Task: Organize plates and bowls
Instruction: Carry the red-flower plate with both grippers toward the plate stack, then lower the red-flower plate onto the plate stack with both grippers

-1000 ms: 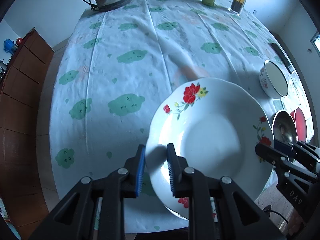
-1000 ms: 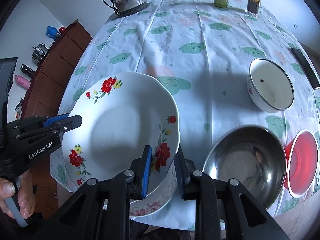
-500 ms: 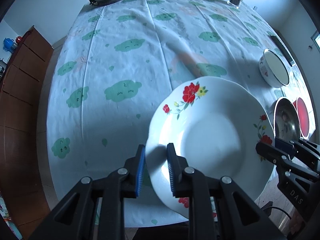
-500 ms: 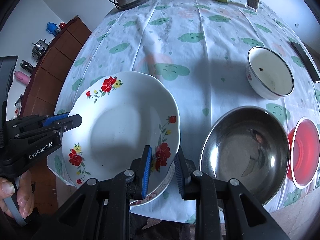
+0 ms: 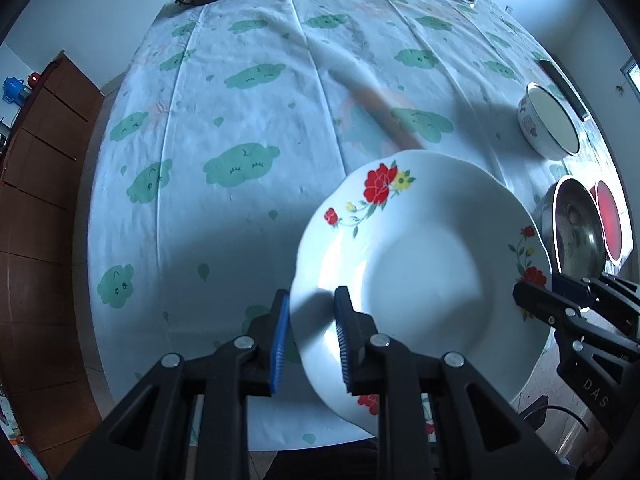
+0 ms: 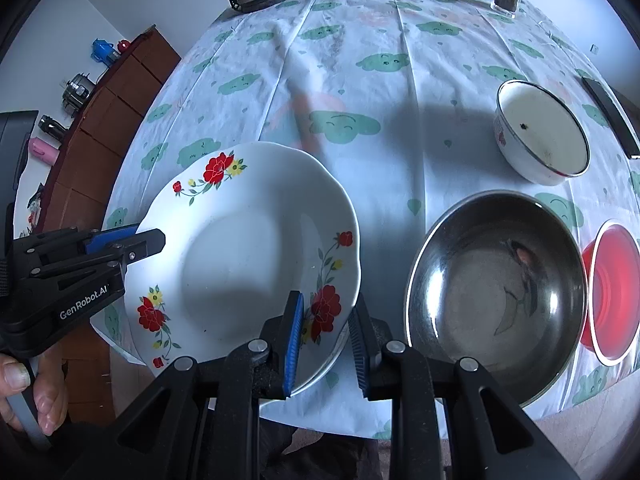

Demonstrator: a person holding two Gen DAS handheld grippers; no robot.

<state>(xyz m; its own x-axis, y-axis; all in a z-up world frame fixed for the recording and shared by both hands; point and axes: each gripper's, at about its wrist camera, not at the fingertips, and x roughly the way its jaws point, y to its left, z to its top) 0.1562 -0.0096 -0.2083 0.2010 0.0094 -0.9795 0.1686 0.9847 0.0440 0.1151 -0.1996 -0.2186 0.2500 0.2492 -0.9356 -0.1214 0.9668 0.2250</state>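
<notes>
1. Holding the white scalloped ceramic plate with red flowers (image 5: 424, 264) by 2 opposite rims, I judge this the carrying step; it hangs above the near edge of the tabletop (image 5: 256, 128) in its cloud-print cloth.
2. My left hand-held gripper (image 5: 310, 334) is clamped on the plate's left rim, my right hand-held gripper (image 6: 326, 334) on its right rim; both point steeply down.
3. Next, I think, calls for keeping the plate level and choosing a spot, clear of the round stainless-steel bowl (image 6: 496, 276) just beside it.
</notes>
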